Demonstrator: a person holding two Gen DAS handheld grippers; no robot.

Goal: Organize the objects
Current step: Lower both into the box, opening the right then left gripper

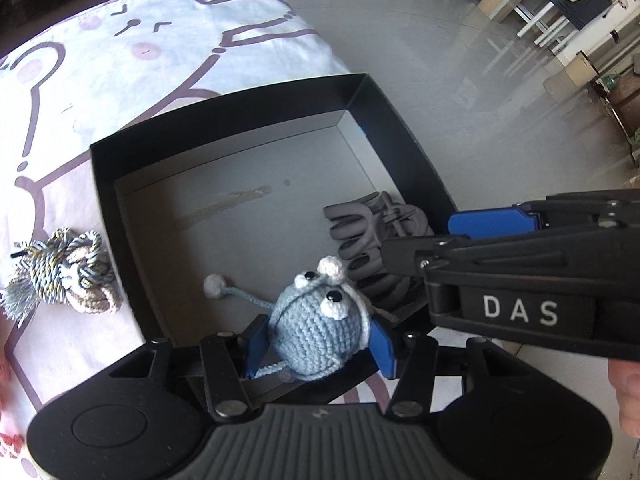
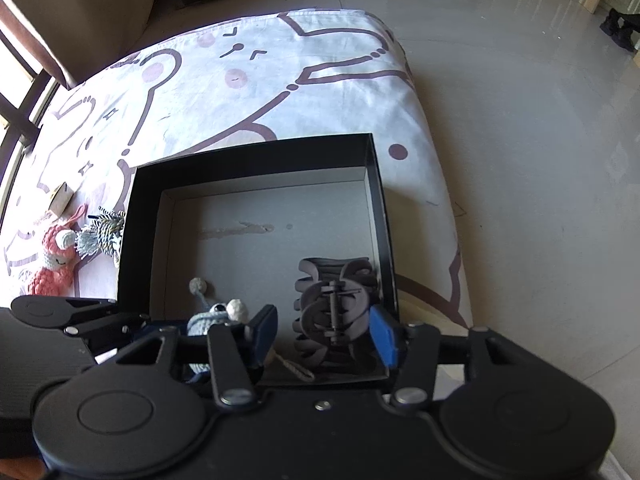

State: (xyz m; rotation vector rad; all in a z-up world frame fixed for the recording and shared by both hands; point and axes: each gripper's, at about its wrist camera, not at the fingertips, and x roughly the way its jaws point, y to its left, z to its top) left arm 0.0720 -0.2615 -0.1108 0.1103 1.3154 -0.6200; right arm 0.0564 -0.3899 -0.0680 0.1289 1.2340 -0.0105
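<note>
left gripper clamping soft light blue crocheted mouse toy, lower centre, over black cardboard box | squashy, hold the body | right gripper hanging open above stiff grey plastic claw clip lying inside box

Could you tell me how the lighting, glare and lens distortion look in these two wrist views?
Left wrist view: bright daylight washes out the bedsheet, the floor shows streaky reflections, and the box edges bow from the fisheye. Right wrist view: the hair clip sits in deep shadow by the box wall, glare whitens the floor, corners vignette dark.
</note>
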